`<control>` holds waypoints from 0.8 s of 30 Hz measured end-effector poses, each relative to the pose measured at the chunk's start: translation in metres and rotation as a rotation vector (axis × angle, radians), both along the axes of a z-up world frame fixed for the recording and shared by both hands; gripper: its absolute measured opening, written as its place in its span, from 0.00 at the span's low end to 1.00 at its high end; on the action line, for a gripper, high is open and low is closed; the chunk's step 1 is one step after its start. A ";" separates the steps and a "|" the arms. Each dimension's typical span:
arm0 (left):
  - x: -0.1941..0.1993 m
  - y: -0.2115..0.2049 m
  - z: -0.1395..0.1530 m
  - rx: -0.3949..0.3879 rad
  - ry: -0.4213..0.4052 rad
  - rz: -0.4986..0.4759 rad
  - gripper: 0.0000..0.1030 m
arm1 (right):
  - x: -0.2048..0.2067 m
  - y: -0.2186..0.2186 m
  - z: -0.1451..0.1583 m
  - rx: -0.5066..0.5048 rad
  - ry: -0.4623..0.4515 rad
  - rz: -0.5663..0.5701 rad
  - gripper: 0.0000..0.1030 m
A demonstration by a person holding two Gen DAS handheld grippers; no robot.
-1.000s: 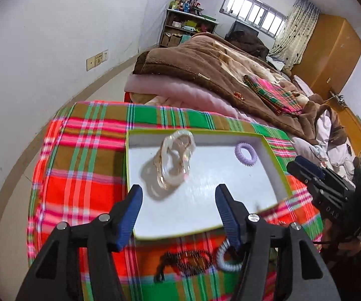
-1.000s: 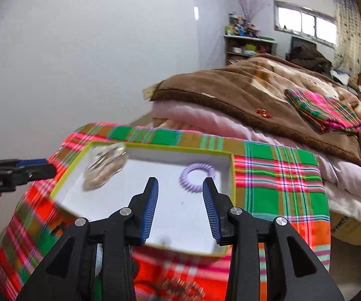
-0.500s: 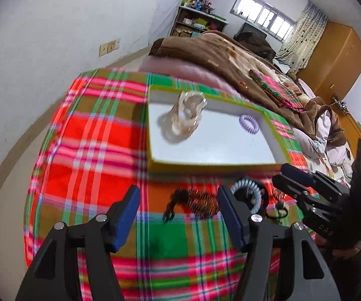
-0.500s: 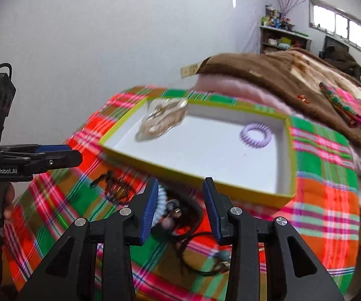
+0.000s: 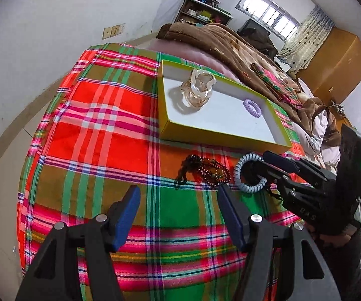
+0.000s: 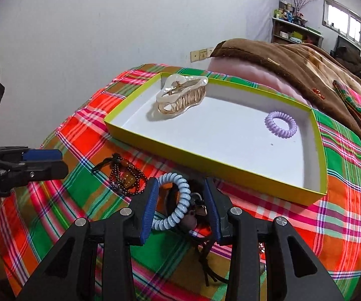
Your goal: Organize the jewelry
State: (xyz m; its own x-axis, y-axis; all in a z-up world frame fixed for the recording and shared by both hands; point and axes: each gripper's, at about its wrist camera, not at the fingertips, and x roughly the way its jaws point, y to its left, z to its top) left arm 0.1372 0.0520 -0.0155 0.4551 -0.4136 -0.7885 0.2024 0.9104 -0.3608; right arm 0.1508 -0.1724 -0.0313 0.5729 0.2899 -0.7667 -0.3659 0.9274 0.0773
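Plaid cloth (image 5: 100,130) covers the desk beside a bed, bearing a yellow-rimmed box (image 6: 220,168) that holds a clear hair claw (image 6: 180,96) and a purple coil hair tie (image 6: 280,124). Dark bead bracelets (image 5: 210,169) lie before the box. Right hand-held gripper (image 6: 183,205) straddles a pale blue coil hair tie (image 6: 177,205), jaws apart, unclamped. Left hand-held gripper (image 5: 177,210) hangs apart, empty.
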 end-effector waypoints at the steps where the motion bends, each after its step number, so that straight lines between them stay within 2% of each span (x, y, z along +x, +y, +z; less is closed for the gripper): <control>1: -0.001 0.000 -0.001 -0.001 0.004 -0.001 0.64 | 0.000 0.002 -0.002 -0.013 0.003 0.002 0.34; 2: -0.001 0.000 -0.002 -0.001 0.008 -0.001 0.64 | 0.000 0.002 -0.002 -0.013 0.003 0.002 0.29; 4: -0.002 0.001 -0.004 0.001 0.013 -0.003 0.64 | 0.001 0.005 -0.005 -0.040 0.002 0.008 0.26; 6: -0.002 0.000 -0.005 0.001 0.017 -0.003 0.64 | 0.000 0.007 -0.004 -0.044 0.000 0.015 0.17; 8: -0.001 -0.002 -0.006 -0.001 0.022 -0.004 0.64 | -0.002 0.008 -0.003 -0.056 -0.011 0.020 0.13; 15: 0.003 -0.006 -0.009 0.014 0.036 -0.005 0.64 | -0.007 0.007 0.002 -0.049 -0.049 0.028 0.10; 24: 0.010 -0.013 -0.011 0.014 0.042 0.005 0.64 | -0.017 -0.005 0.021 0.021 -0.109 0.002 0.10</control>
State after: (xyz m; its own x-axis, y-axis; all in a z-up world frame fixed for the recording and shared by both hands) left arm 0.1471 0.0392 -0.0267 0.4231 -0.4002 -0.8129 0.1827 0.9164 -0.3561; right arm 0.1333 -0.1777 -0.0108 0.6521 0.3063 -0.6935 -0.3752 0.9253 0.0559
